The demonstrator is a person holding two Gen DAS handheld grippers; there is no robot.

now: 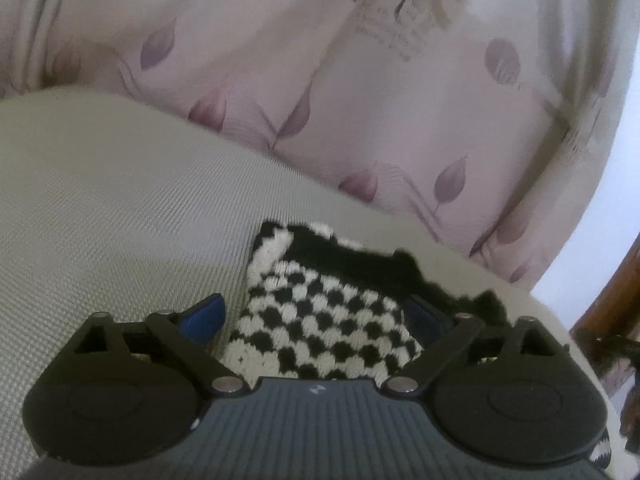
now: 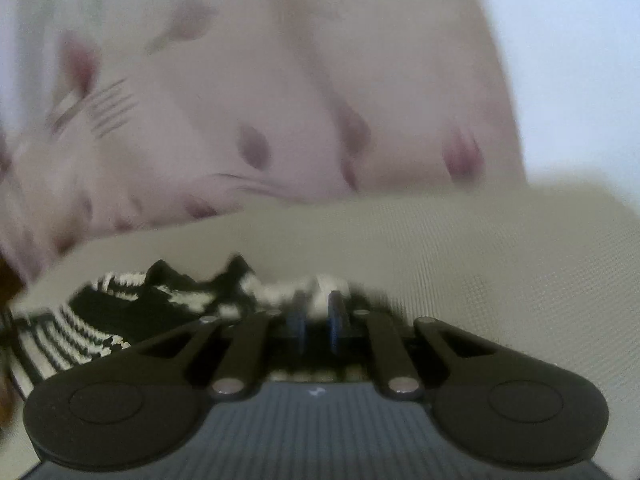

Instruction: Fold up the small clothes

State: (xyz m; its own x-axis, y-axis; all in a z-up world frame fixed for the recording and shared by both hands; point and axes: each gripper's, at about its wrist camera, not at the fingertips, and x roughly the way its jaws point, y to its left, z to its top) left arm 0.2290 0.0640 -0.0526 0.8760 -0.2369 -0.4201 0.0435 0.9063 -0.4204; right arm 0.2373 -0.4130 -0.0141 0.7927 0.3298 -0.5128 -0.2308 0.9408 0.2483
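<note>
left fingers spread wide, astride checkered knit | right fingers pinching knit

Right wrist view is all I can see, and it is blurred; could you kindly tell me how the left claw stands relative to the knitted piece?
Observer: The left claw is wide open. The knitted piece lies between its blue pads, which do not press on it.
Operator: Thank you. What pattern does that part of the piece show?
Observer: A black and white checkerboard, with a black edge along the far side.
Operator: Is there anything behind it that I cannot make out?
Observer: The leaf-printed fabric beyond the beige cushion carries a patch of printed lettering, too small to read.
</note>
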